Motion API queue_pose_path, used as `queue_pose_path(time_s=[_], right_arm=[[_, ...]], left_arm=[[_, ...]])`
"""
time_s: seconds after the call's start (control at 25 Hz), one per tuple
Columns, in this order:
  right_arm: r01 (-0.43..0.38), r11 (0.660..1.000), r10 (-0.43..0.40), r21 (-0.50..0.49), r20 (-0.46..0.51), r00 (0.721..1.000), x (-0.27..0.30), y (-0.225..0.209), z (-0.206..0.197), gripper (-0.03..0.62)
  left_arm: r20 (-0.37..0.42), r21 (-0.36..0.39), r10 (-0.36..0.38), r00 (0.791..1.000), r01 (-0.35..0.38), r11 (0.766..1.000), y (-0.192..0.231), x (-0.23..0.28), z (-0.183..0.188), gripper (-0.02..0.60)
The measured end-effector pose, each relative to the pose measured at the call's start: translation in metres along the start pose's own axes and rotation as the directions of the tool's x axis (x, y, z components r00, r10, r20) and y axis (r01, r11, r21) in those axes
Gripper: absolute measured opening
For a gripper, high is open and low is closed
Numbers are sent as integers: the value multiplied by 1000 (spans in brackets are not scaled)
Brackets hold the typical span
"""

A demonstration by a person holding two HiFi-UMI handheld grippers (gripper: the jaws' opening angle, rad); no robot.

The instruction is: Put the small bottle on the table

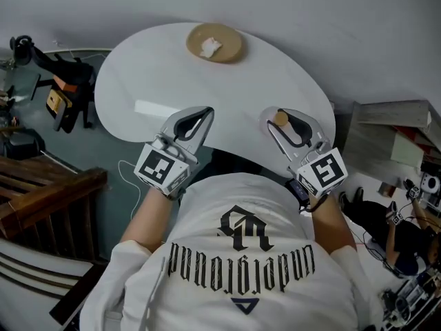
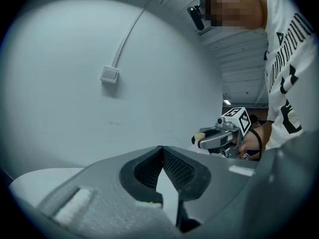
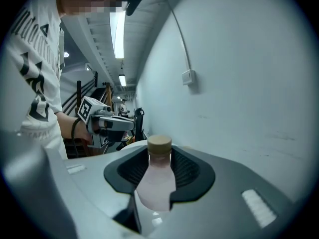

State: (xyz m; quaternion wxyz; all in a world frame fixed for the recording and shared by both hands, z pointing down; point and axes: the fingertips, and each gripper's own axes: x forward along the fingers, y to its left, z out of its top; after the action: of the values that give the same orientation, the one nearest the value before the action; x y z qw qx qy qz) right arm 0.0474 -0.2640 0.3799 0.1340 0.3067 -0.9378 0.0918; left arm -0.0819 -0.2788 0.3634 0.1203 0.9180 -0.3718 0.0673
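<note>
The small bottle (image 1: 280, 118), pale pink with a tan cap, stands upright between the jaws of my right gripper (image 1: 284, 125), which is shut on its body (image 3: 156, 183). It hangs over the near right edge of the white oval table (image 1: 158, 81). My left gripper (image 1: 204, 114) hovers over the table's near edge to the left, and its jaws meet at the tips with nothing between them (image 2: 162, 152). Each gripper shows in the other's view: the left gripper (image 3: 107, 121) and the right gripper (image 2: 219, 136).
A round wooden plate (image 1: 214, 42) with a white crumpled scrap (image 1: 210, 46) lies at the table's far edge. A grey wall with a cable and a small box (image 2: 109, 74) stands behind. Dark wooden furniture (image 1: 48, 192) is at left, boxes and shelving (image 1: 389, 140) at right.
</note>
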Motion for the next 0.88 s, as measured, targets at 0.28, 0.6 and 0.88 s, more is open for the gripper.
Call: queue_pose_path(time_s=[0.28, 0.6, 0.88], right_arm=[[-3, 1000, 2, -17, -62, 998, 57, -2, -21, 140], [4, 1000, -7, -15, -158, 987, 106, -7, -59, 140], [5, 999, -13, -35, -219, 976, 130, -16, -107, 140]], left_arm=[[-45, -32, -42, 998, 41, 999, 45, 13, -20, 6], [-106, -52, -95, 990, 89, 995, 79, 30, -58, 6], [-142, -61, -137, 980, 130, 990, 88, 43, -87, 6]])
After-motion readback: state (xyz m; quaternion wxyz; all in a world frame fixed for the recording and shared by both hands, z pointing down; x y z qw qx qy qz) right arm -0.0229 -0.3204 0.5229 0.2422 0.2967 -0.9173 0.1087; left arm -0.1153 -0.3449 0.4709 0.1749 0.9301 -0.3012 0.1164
